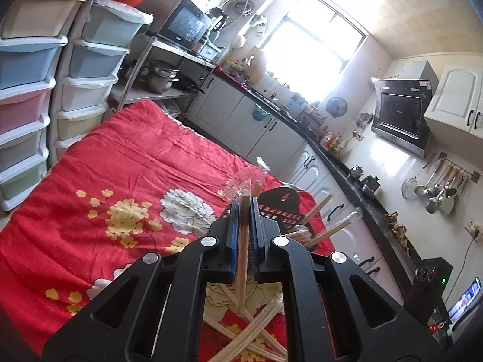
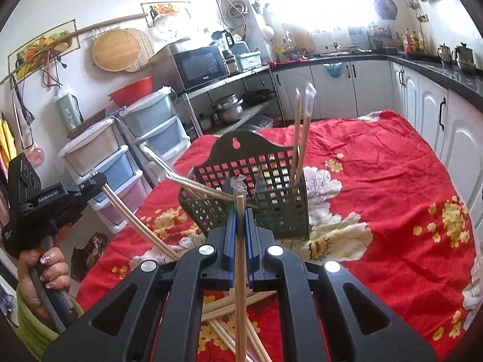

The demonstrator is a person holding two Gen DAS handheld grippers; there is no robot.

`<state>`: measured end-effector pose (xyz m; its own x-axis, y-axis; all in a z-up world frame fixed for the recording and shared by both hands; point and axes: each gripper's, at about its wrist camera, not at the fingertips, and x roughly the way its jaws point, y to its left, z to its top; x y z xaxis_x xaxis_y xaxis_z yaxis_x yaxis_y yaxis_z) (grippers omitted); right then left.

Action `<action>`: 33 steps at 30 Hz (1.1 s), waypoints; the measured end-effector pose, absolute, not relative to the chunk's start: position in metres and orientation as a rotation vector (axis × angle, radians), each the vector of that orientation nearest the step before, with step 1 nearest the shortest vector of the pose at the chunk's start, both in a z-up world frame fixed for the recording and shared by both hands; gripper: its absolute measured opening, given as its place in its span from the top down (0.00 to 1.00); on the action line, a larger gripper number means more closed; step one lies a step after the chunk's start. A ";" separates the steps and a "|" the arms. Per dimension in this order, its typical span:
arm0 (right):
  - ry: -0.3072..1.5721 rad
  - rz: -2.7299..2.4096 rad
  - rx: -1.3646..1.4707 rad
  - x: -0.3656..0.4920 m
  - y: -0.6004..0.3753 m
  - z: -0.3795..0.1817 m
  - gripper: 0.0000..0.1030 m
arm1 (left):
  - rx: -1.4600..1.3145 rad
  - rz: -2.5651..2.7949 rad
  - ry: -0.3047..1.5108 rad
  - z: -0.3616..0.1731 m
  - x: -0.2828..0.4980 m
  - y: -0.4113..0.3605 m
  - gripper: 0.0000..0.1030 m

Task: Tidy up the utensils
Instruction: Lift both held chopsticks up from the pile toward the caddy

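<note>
Left gripper (image 1: 244, 211): its blue-padded black jaws are clamped on one pale wooden chopstick (image 1: 243, 241), whose long axis runs along the fingers, clear-wrapped tip pointing far.
Right gripper (image 2: 240, 220): pressed together on one second wooden chopstick (image 2: 240, 271), long axis likewise along the fingers, wrapped tip far and upward.
Loose chopstick pile (image 2: 232, 310): at least six are seen crossed on the red flowered cloth (image 2: 377, 181), nearest, below the right gripper.
Black plastic lattice utensil basket (image 2: 271, 181): one, set upright on the cloth beyond the pile, well apart from the white cabinets.
Chopsticks in basket: two are stood near upright in the right compartment (image 2: 299, 138); two or three are leaned out to the left (image 2: 193, 185).
Hand (image 2: 51, 271): one is seen far left, gripping the other gripper's handle.
</note>
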<state>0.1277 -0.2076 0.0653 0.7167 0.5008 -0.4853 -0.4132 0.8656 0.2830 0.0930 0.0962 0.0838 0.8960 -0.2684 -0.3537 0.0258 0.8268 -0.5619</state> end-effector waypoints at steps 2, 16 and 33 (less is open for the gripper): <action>0.563 0.510 0.158 0.127 -0.208 0.071 0.94 | -0.578 -0.173 0.430 0.088 0.092 0.094 0.97; 0.404 0.500 0.174 0.119 -0.221 0.117 0.94 | -0.521 -0.288 0.373 0.123 0.097 0.057 0.97; 0.284 0.504 0.175 0.120 -0.225 0.158 0.94 | -0.427 -0.355 0.303 0.167 0.122 0.012 0.97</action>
<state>0.1203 -0.2254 0.1585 0.8374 0.4983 -0.2246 -0.4502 0.8618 0.2337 0.1220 0.0120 0.1672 0.8946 -0.3941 -0.2104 0.2690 0.8512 -0.4507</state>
